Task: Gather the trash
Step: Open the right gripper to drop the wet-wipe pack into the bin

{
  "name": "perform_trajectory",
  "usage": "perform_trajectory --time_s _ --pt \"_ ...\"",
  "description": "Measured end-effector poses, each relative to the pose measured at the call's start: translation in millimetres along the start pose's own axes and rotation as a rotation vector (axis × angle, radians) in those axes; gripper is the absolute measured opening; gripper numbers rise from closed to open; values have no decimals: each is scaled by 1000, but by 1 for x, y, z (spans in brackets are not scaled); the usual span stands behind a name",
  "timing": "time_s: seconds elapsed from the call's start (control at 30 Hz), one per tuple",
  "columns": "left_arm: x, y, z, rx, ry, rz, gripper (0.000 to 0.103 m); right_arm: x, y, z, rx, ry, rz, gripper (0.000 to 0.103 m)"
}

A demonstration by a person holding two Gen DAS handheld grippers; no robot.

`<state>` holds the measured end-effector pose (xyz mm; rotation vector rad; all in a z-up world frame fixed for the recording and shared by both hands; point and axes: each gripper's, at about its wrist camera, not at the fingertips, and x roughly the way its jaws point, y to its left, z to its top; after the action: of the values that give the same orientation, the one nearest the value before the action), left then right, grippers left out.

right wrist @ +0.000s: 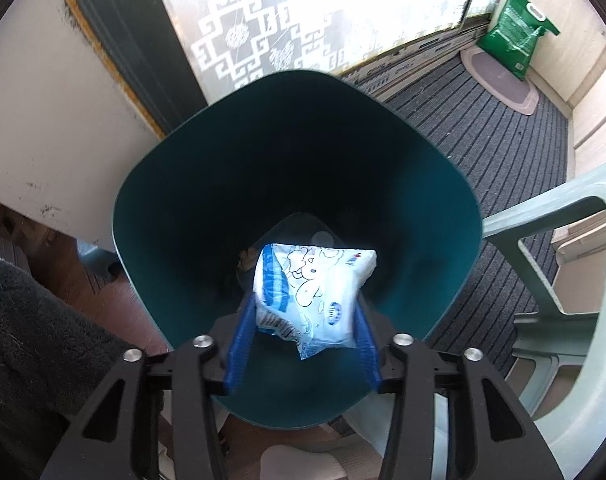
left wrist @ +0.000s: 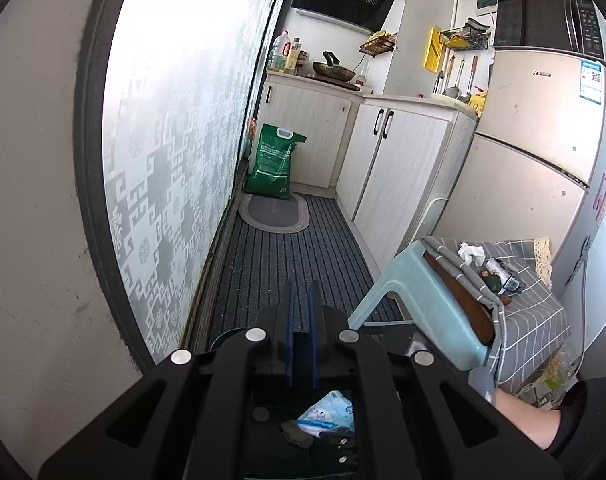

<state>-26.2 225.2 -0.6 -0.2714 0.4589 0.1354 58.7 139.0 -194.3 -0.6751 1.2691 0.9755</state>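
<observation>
The right gripper (right wrist: 303, 320) is pointing steeply down into the bin, and its blue fingers (right wrist: 239, 344) are standing about half spread. Between them is sitting a crumpled white-and-blue printed plastic wrapper (right wrist: 307, 292). Its edges are lying close against both fingers, but whether the fingers are still pinching it I cannot tell. It is hanging over the mouth of the dark teal plastic waste bin (right wrist: 175, 184), with other scraps lying dim at the bottom.

The wrapper is looking very light, thin, limp and a little slick. It is likely yielding under pressure rather than breaking, so a bunched fold or sealed edge is the best place to take hold.

The left gripper (left wrist: 301, 292) is holding its blue fingers (left wrist: 290, 320) nearly together with nothing between them, aimed along the dark striped floor mat (left wrist: 287, 256). More litter is lying on the grey checked cloth (left wrist: 539, 312) over the pale blue plastic stool (left wrist: 419, 292).
</observation>
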Motion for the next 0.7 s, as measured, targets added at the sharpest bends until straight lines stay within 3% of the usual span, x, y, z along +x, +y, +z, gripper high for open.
perform_trajectory --time_s 0.17,0.43,0.6,0.7 --pt "-9 -10 7 -7 -45 -22 25 -10 6 -5 -18 -28 11 54" --pt "-18 -18 15 -36 -103 -29 35 -46 4 -9 -22 -109 38 63" --pt "-21 -26 17 -41 -132 -30 39 -64 7 -8 -20 -163 54 78" --pt "-20 -29 19 -42 -137 -27 39 -75 7 -5 -30 -201 47 78"
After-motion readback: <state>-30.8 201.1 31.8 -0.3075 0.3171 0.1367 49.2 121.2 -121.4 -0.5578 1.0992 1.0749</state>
